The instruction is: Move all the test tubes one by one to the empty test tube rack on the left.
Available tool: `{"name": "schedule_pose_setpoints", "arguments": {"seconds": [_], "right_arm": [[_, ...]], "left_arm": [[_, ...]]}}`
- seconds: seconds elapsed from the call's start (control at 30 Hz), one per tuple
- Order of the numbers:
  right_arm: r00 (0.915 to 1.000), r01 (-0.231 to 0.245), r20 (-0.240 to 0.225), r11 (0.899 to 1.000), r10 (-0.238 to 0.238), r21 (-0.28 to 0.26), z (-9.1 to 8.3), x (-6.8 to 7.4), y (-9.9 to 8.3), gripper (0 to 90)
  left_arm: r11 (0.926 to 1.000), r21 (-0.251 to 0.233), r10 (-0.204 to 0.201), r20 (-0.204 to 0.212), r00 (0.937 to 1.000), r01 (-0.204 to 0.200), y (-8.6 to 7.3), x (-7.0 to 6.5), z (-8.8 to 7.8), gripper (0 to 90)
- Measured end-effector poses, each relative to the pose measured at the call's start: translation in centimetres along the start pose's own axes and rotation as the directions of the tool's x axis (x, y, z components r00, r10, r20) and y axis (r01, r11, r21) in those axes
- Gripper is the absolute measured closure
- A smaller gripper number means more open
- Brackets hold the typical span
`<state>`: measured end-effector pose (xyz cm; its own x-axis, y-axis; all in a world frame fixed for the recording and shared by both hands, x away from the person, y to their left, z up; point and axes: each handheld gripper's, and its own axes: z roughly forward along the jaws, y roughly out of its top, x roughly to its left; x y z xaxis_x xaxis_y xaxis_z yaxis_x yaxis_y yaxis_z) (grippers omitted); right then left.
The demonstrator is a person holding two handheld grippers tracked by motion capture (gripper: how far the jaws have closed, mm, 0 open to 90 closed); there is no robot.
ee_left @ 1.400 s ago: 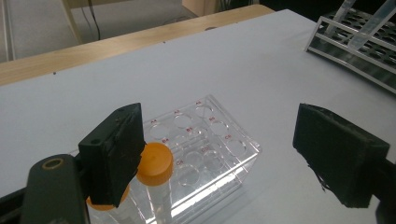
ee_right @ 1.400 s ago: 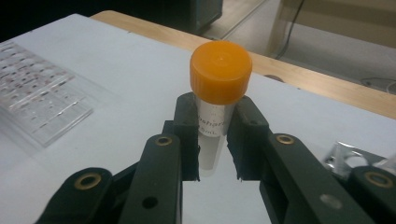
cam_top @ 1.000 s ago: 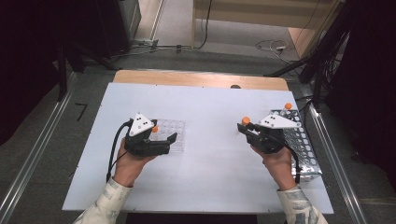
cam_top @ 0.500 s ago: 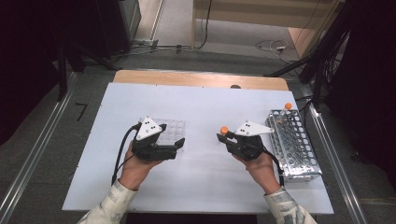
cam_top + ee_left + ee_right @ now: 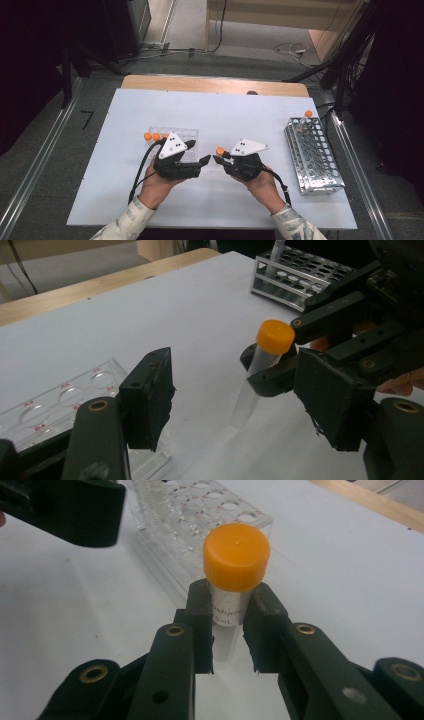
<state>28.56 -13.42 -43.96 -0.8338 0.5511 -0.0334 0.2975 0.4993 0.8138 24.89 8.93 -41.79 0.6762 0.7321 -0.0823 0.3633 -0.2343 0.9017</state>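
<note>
A clear tube with an orange cap [image 5: 236, 555] stands upright between the pads of my right gripper [image 5: 227, 610], which is shut on it just under the cap. In the high view the right gripper [image 5: 218, 159] holds the tube [image 5: 220, 150] above mid-table, tip to tip with my left gripper [image 5: 197, 153]. In the left gripper view the tube [image 5: 260, 375] hangs between the jaws of my left gripper [image 5: 240, 395]. Those jaws have just been closing, but the pads [image 5: 152, 395] stand clear of the tube.
A clear plastic rack [image 5: 182, 135] lies just behind the left hand, with orange-capped tubes [image 5: 151, 136] at its left end. A metal tube rack [image 5: 312, 155] stands at the right edge, holding one capped tube [image 5: 308, 114] at its far end. The wooden table edge [image 5: 215, 84] runs along the back.
The right gripper has carried the tube leftwards from the metal rack to mid-table. The left gripper has moved right to meet it, and its jaws have narrowed.
</note>
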Motion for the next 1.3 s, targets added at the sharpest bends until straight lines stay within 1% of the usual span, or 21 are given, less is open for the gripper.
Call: {"name": "schedule_pose_setpoints", "arguments": {"seconds": [0.13,0.27,0.37,0.47,0.57,0.63,0.7,0.83,0.87,0.97,1.0,1.07,1.1,1.2,1.27,1.3], "right_arm": [[0.9997,0.008,-0.021,1.0,-0.008,-0.001,0.3,0.6,0.1,72.4],[0.999,0.016,-0.041,1.0,-0.016,0.004,0.7,1.3,0.2,72.3],[0.9981,0.027,-0.057,1.0,-0.026,0.008,1.0,1.8,0.3,72.3],[0.9966,0.046,-0.069,0.999,-0.045,0.007,1.2,2.1,0.3,72.3],[0.9964,0.043,-0.073,0.999,-0.042,0.009,1.2,2.3,0.3,72.3],[0.9965,0.041,-0.073,0.999,-0.04,0.013,1.3,2.2,0.3,72.3],[0.9966,0.035,-0.075,0.999,-0.033,0.018,1.4,2.2,0.2,72.3],[0.9962,0.026,-0.084,0.999,-0.024,0.023,1.5,2.1,0.2,71.1],[0.9961,0.024,-0.086,0.999,-0.022,0.022,1.5,2.1,0.2,66.4],[0.9959,0.013,-0.09,0.999,-0.01,0.033,1.4,2.0,0.2,47.6],[0.9965,0.014,-0.082,0.999,-0.011,0.036,1.4,1.9,0.2,43.0],[0.9966,0.011,-0.082,0.999,-0.007,0.043,1.4,1.8,0.2,36.5],[0.9973,0.007,-0.074,0.999,-0.003,0.048,1.3,1.7,0.1,33.2],[0.998,-0.024,-0.058,0.998,0.027,0.055,1.2,1.3,-0.1,29.0],[0.9981,-0.033,-0.049,0.998,0.036,0.056,1.1,1.1,-0.2,27.6],[0.9984,-0.03,-0.046,0.998,0.033,0.054,1.1,1.0,-0.2,27.0]], "left_arm": [[0.9999,0.006,0.015,0.004,0.9999,-0.015,-0.1,-0.5,0.3,35.9],[0.9997,0.005,0.025,0.033,0.9991,-0.025,-0.1,-0.8,0.6,43.0],[0.9992,0.017,0.035,0.044,0.9984,-0.036,-0.2,-1.1,0.8,46.7],[0.9988,0.026,0.041,0.051,0.9978,-0.042,-0.3,-1.1,1.0,55.4],[0.998,0.035,0.051,0.053,0.9973,-0.053,-0.4,-1.1,1.1,64.0],[0.9978,0.042,0.049,0.057,0.9972,-0.051,-0.4,-1.1,1.1,68.0],[0.997,0.047,0.06,0.048,0.997,-0.062,-0.4,-1.2,1.2,69.2],[0.997,0.055,0.052,0.052,0.9973,-0.054,-0.4,-1.2,1.3,70.1],[0.9971,0.055,0.05,0.055,0.9973,-0.053,-0.4,-1.1,1.3,70.1],[0.9978,0.045,0.045,0.058,0.9973,-0.048,-0.3,-1.0,1.1,70.2],[0.9982,0.041,0.042,0.053,0.9977,-0.044,-0.2,-1.0,1.0,70.2],[0.9987,0.033,0.039,0.049,0.9981,-0.04,-0.1,-0.7,0.8,70.2],[0.9992,0.025,0.031,0.045,0.9985,-0.032,-0.1,-0.6,0.6,70.2],[0.9998,0.007,0.019,0.04,0.999,-0.02,0.3,-0.1,0.0,70.1],[0.9999,-0.004,0.011,0.037,0.9993,-0.011,0.5,0.3,-0.4,70.2],[0.9999,-0.011,0.005,0.034,0.9994,-0.005,0.6,0.5,-0.6,70.2]]}}
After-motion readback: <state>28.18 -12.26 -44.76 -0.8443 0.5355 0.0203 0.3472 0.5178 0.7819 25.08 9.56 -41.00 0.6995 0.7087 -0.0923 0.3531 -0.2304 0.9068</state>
